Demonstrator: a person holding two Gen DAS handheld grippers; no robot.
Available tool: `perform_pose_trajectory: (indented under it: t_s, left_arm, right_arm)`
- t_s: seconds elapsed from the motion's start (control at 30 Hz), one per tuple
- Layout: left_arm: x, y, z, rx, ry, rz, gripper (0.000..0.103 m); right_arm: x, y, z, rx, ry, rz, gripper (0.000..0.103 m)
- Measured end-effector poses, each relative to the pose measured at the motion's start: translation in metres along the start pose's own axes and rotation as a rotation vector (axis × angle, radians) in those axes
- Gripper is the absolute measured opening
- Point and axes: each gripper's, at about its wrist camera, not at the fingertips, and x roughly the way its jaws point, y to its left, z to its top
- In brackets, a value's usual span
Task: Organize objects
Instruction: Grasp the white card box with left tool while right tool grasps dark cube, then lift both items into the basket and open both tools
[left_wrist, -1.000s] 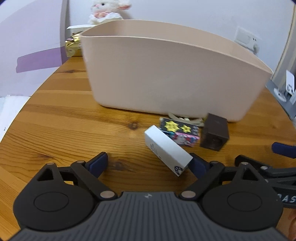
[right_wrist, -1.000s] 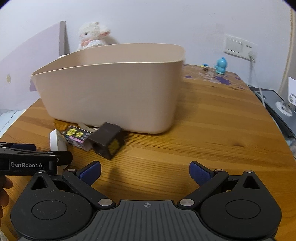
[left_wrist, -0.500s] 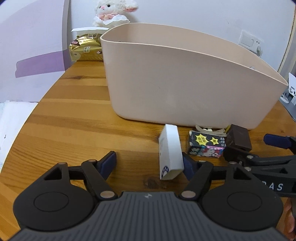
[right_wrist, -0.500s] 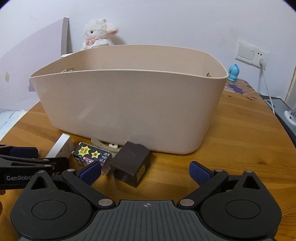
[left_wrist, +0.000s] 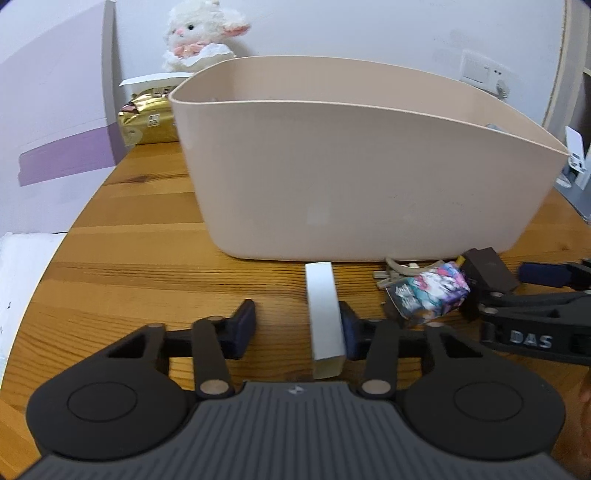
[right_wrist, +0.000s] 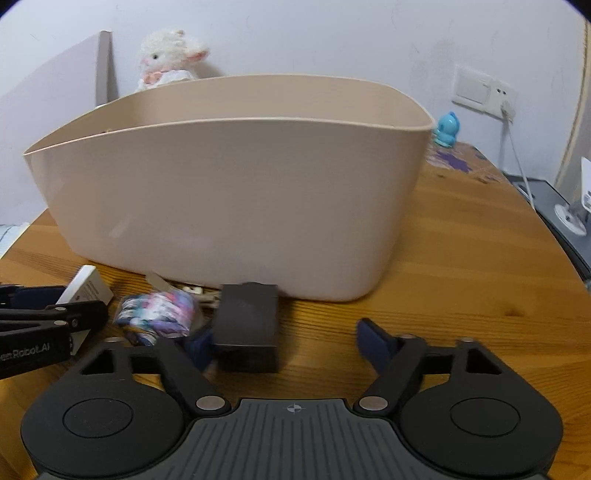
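Two grippers sat low over the worktop (right_wrist: 461, 258) just before the beige tub (right_wrist: 236, 206), each with fingers spread. I had the left gripper (left_wrist: 295, 326) astride the white box (left_wrist: 323, 314), its right pad touching; the right gripper (right_wrist: 284, 343) flanked the dark box (right_wrist: 247, 325), so I judged both lined up for lifting into the tub.

beige bin (left_wrist: 354, 177), white box (left_wrist: 322, 306), perhaps brown block (right_wrist: 246, 317).

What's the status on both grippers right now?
Left gripper open, straddling white box. Right gripper open around dark brown block. Bin close ahead.
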Motion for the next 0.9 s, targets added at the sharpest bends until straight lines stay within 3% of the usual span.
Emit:
perform_pose_trajectory:
  t_s: [0.03,0.07,0.1,0.47,0.9]
  left_arm:
    - [0.000,0.000,0.001,0.000,0.003,-0.010,0.031]
    - [0.000,0.001,0.001,-0.005,0.005,-0.018,0.019]
    - [0.001,0.003,0.002,-0.014,0.009,-0.030,0.016]
    - [-0.011,-0.006,-0.004,-0.005,0.005,-0.038,0.016]
    - [-0.085,-0.028,0.004,0.025,-0.142,-0.038,0.016]
  right_arm:
    - [-0.001,0.002,0.000,-0.005,-0.002,0.005,0.056]
    - [-0.001,0.004,0.001,-0.014,-0.004,0.010,0.043]
    - [-0.003,0.006,0.001,-0.027,-0.003,0.014,0.029]
    - [-0.037,-0.009,-0.004,-0.029,-0.040,0.027,0.029]
    - [-0.124,-0.031,0.007,-0.019,-0.224,0.052,0.029]
